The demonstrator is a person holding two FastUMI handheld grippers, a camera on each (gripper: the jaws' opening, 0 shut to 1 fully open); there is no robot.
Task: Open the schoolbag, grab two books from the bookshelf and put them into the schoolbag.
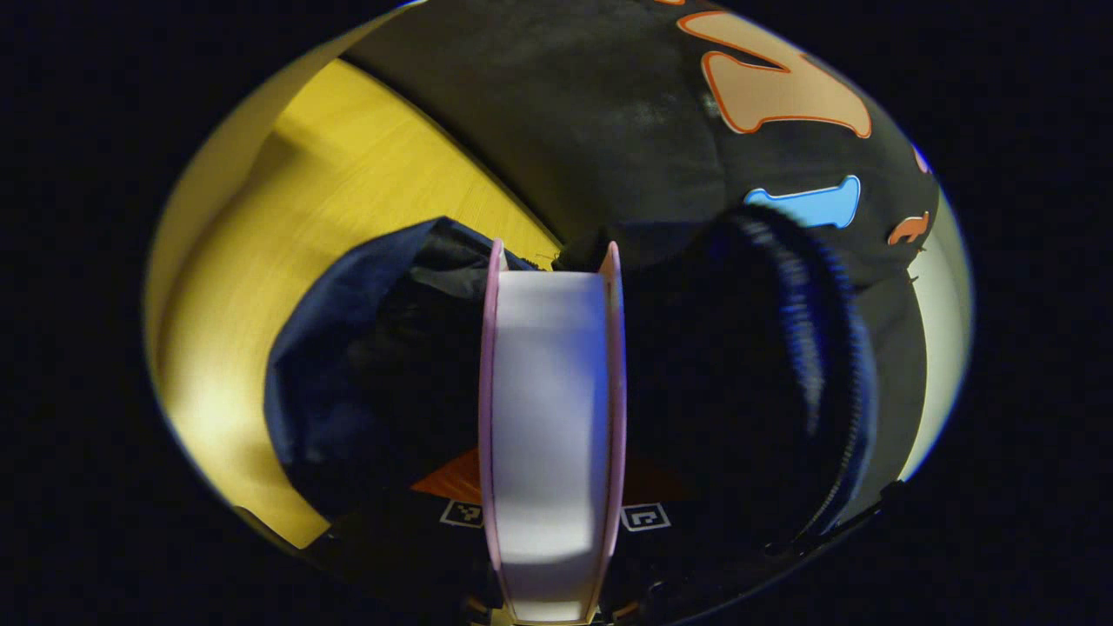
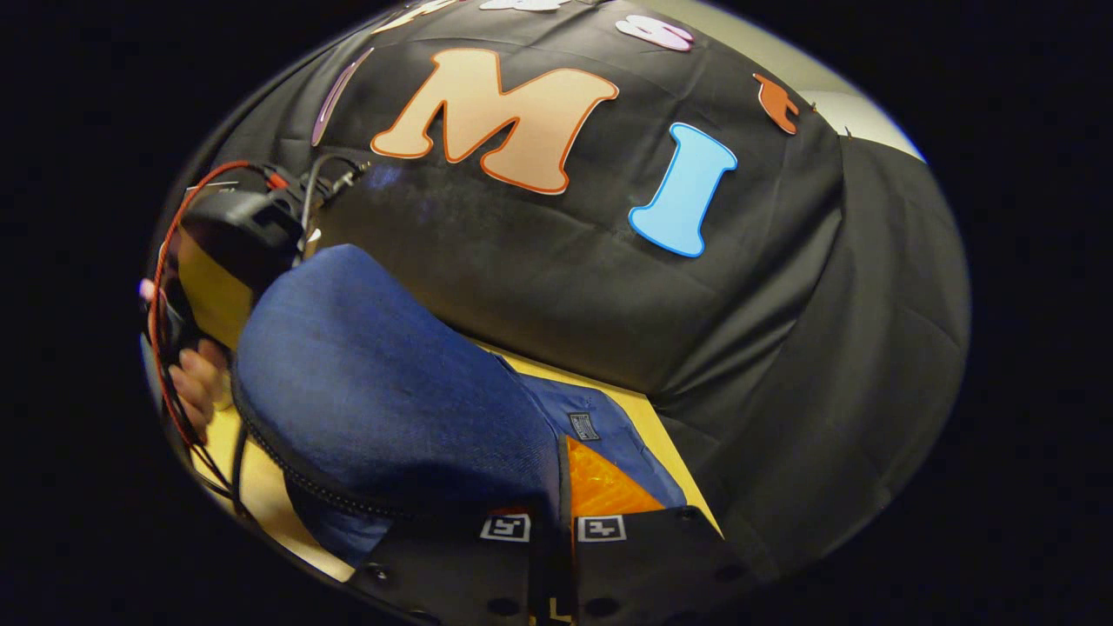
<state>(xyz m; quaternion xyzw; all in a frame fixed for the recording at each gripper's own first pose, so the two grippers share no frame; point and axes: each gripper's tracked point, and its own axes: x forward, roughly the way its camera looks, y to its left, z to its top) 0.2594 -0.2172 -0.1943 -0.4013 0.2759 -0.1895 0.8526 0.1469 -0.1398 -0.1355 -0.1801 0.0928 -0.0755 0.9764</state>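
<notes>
Left gripper jaws: the left gripper (image 1: 551, 513), at the bottom centre of the left gripper view, is clenched on a book (image 1: 549, 417), one finger pressing each cover.
Book: it stands on edge in the middle of the frame, its pale page block facing the camera between two thin pink covers, reaching from the bottom edge up to mid-frame.
Schoolbag, left gripper view: the dark blue schoolbag (image 1: 348, 365) lies around and behind the book, with folds to the left of centre and a curved zip line at right; the book's far end sits among the dark folds, though whether it is inside the opening cannot be told.
Table, left gripper view: the yellow wooden table (image 1: 287, 226) fills the left and upper left of the frame, under the bag.
Right gripper jaws: the right gripper (image 2: 553, 530) sits at the bottom centre of the right gripper view, its fingers close together on the blue fabric where it meets an orange panel (image 2: 604, 491); whether both press the cloth cannot be told.
Schoolbag, right gripper view: its blue body bulges from the lower centre toward the left, a zip running along its lower left edge.
Other gripper and hand: at the far left of that frame, a black device with red and black cables and a hand (image 2: 200, 382) holding it, just beside the bag.
</notes>
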